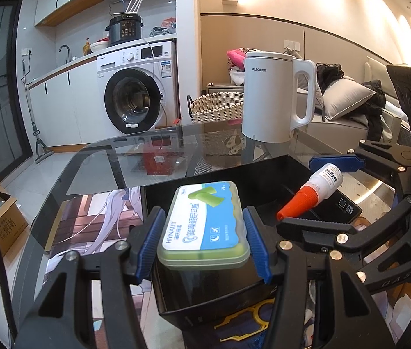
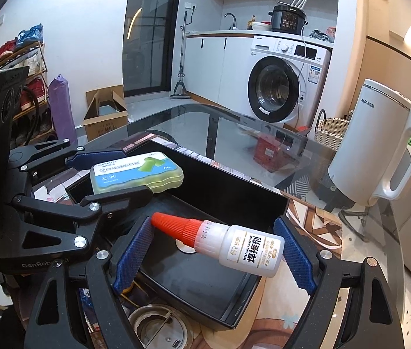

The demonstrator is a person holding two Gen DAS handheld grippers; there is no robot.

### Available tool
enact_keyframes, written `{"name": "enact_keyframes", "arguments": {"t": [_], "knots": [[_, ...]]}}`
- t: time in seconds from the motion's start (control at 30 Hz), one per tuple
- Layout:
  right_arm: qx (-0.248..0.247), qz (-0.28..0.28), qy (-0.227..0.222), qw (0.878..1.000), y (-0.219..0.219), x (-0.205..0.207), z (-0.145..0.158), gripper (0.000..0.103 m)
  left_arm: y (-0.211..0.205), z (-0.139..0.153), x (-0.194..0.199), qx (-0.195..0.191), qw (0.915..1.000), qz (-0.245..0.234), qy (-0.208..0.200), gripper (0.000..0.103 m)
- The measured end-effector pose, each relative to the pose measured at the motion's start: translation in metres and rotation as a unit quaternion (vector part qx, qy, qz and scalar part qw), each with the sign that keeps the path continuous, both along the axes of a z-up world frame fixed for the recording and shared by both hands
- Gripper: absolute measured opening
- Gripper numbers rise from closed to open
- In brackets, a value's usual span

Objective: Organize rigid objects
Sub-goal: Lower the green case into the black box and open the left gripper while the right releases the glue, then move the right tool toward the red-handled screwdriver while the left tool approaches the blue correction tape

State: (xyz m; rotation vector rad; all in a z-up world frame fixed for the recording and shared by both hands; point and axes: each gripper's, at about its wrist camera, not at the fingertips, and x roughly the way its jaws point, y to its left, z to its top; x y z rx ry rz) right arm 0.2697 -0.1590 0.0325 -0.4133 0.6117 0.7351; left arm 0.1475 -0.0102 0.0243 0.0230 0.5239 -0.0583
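My left gripper [image 1: 202, 244] is shut on a translucent green earplug case [image 1: 205, 224] with a blue and white label, held above the open black box [image 1: 263, 174]. The case also shows in the right wrist view [image 2: 135, 173]. My right gripper [image 2: 214, 247] is shut on a white glue bottle [image 2: 228, 242] with an orange cap, held lengthwise over the black box [image 2: 234, 192]. The bottle also shows in the left wrist view [image 1: 313, 189], at the right over the box. A small black carton [image 1: 336, 206] lies in the box under the bottle.
A white electric kettle [image 1: 275, 96] stands on the glass table [image 1: 103, 168] behind the box. A printed mat [image 1: 94, 218] lies under the box. A round metal item [image 2: 158, 328] sits near the box's front. A wicker basket [image 1: 217, 107] and washing machine [image 1: 135, 93] stand beyond the table.
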Motion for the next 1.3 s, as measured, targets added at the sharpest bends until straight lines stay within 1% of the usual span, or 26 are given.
{"name": "enact_keyframes", "arguments": {"t": [0.23,0.3,0.37,0.4,0.43,0.47,0.5,0.53,0.57,0.63,0.7,0.77,0.9,1.07,1.23,1.3], "knots": [[-0.002,0.005,-0.006,1.000,-0.001,0.000,0.000,0.086,0.000,-0.001,0.002,0.000,1.0000,-0.003,0.005,0.054],[-0.003,0.001,-0.010,1.000,-0.001,-0.002,0.000,0.089,0.001,-0.001,0.002,-0.004,0.9999,-0.007,0.009,0.054],[-0.003,-0.011,-0.018,1.000,-0.004,-0.005,0.003,0.096,0.001,0.001,0.000,-0.010,0.9999,-0.007,0.012,0.055],[0.000,-0.013,-0.021,1.000,-0.006,-0.006,0.005,0.097,0.001,0.002,-0.002,-0.015,0.9998,-0.009,0.012,0.059],[0.004,-0.015,-0.023,1.000,-0.008,-0.009,0.008,0.099,0.002,0.003,-0.004,-0.020,0.9997,-0.009,0.012,0.066],[0.006,-0.021,-0.026,0.999,-0.010,-0.012,0.011,0.102,0.003,0.005,-0.007,-0.024,0.9996,-0.010,0.011,0.069],[0.009,-0.026,-0.028,0.999,-0.013,-0.015,0.013,0.102,0.003,0.008,-0.011,-0.031,0.9994,-0.011,0.008,0.076],[0.013,-0.029,-0.029,0.999,-0.016,-0.019,0.016,0.102,0.004,0.009,-0.015,-0.033,0.9994,-0.008,0.007,0.085],[0.019,-0.035,-0.026,0.999,-0.020,-0.022,0.018,0.102,0.005,0.012,-0.020,-0.036,0.9993,0.000,0.003,0.089],[0.029,-0.051,-0.015,0.998,-0.030,-0.029,0.021,0.103,0.008,0.015,-0.027,-0.047,0.9989,0.002,-0.004,0.100],[0.040,-0.066,-0.007,0.997,-0.039,-0.036,0.023,0.103,0.011,0.017,-0.036,-0.063,0.9980,0.000,-0.009,0.103],[0.045,-0.077,0.002,0.996,-0.046,-0.044,0.023,0.103,0.012,0.018,-0.042,-0.066,0.9978,-0.007,-0.008,0.103],[0.047,-0.103,0.017,0.993,-0.058,-0.058,0.022,0.103,0.009,0.018,-0.059,-0.049,0.9987,-0.007,-0.010,0.103],[0.057,-0.117,0.041,0.991,-0.067,-0.077,0.014,0.103,0.009,0.013,-0.074,-0.033,0.9994,-0.011,-0.003,0.103],[0.057,-0.126,0.055,0.989,-0.070,-0.089,0.002,0.103,0.011,0.007,-0.083,-0.028,0.9996,-0.008,0.002,0.103],[0.054,-0.128,0.052,0.989,-0.067,-0.092,0.001,0.103,0.012,0.005,-0.087,-0.029,0.9996,-0.007,0.002,0.103]]}}
